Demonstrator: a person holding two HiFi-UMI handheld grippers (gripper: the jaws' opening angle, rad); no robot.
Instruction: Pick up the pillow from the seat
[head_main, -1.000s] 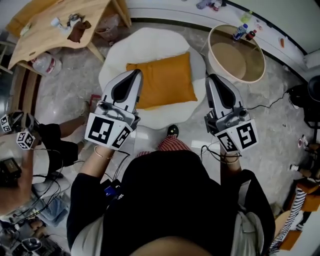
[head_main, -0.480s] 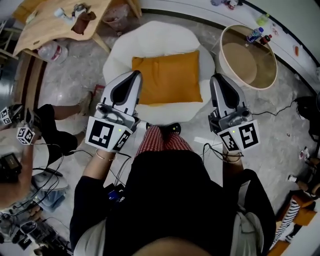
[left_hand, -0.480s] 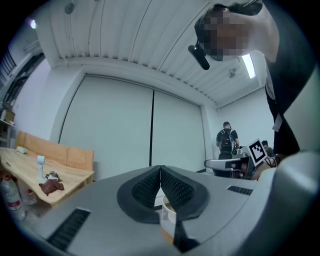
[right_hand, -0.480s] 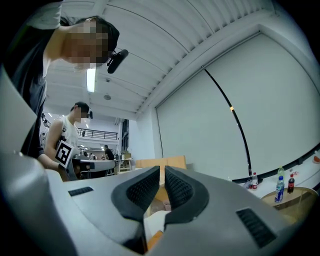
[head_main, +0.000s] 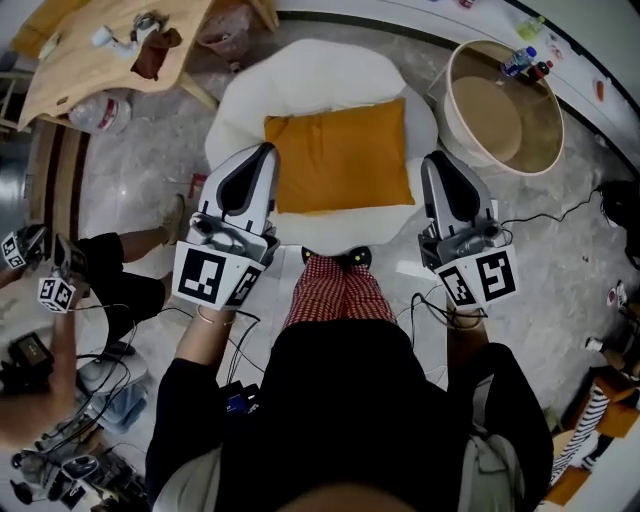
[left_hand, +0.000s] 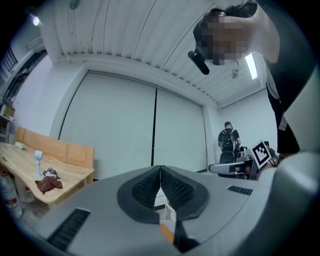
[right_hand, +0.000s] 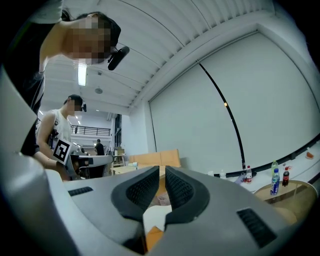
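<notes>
An orange pillow (head_main: 340, 155) lies flat on a white round seat (head_main: 300, 75) in the head view. My left gripper (head_main: 262, 152) hovers over the pillow's left edge, shut and holding nothing. My right gripper (head_main: 437, 160) hangs just off the pillow's right edge, over the seat's rim, also shut and empty. The left gripper view shows its pads (left_hand: 172, 187) pressed together, with a sliver of the pillow (left_hand: 166, 233) below them. In the right gripper view the pads (right_hand: 179, 189) stand almost touching, above a strip of pillow (right_hand: 152, 238) and white seat (right_hand: 156, 215).
A round wooden tub table (head_main: 505, 115) with bottles (head_main: 522, 62) stands right of the seat. At the upper left are a wooden table (head_main: 100, 50) and a plastic bottle (head_main: 98, 105). Another person with marker cubes (head_main: 52, 292) crouches at the left among cables.
Both grippers have come closer to the seat and sunk a little, jaws unchanged. A leg in checked trousers has stepped forward between them.
</notes>
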